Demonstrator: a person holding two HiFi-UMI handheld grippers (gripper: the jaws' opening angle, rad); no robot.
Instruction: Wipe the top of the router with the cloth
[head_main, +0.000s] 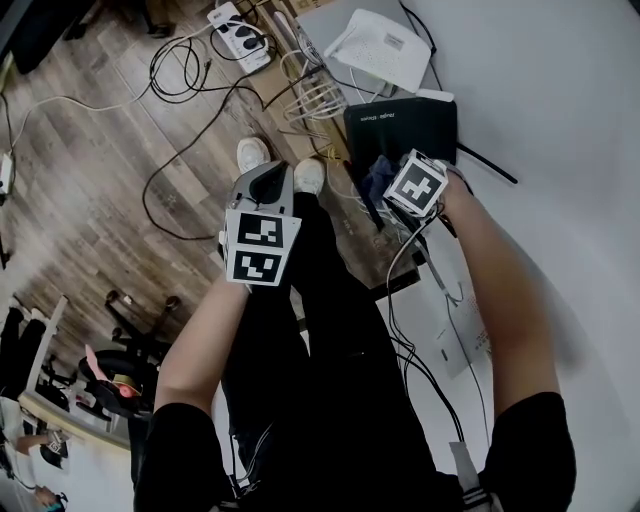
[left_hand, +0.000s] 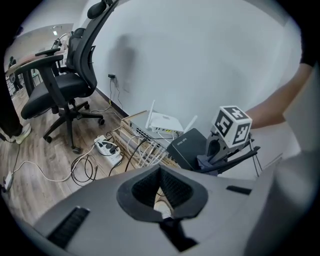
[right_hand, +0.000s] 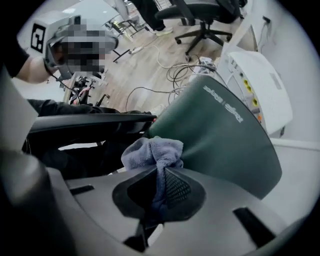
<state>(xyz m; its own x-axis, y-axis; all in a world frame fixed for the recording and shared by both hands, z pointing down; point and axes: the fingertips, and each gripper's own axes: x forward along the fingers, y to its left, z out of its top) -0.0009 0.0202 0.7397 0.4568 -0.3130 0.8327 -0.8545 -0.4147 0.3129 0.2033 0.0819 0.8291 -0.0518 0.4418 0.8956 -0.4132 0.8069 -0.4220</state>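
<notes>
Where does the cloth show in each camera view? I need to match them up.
Head view: cloth upper centre-right, at the black router's near edge.
Left gripper view: right of centre, against that router's lower right corner.
Right gripper view: lower centre, clamped in the right gripper.
Shared landmark: the black router, visible in all three.

Router (right_hand: 220, 135) partly behind cloth (right_hand: 152, 152)

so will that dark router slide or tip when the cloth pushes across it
The router looks like a broad, low slab, so tipping seems unlikely. Its smooth casing may slide under a firm push. The cloth, bunched limply in the right claw, should give rather than shove.
</notes>
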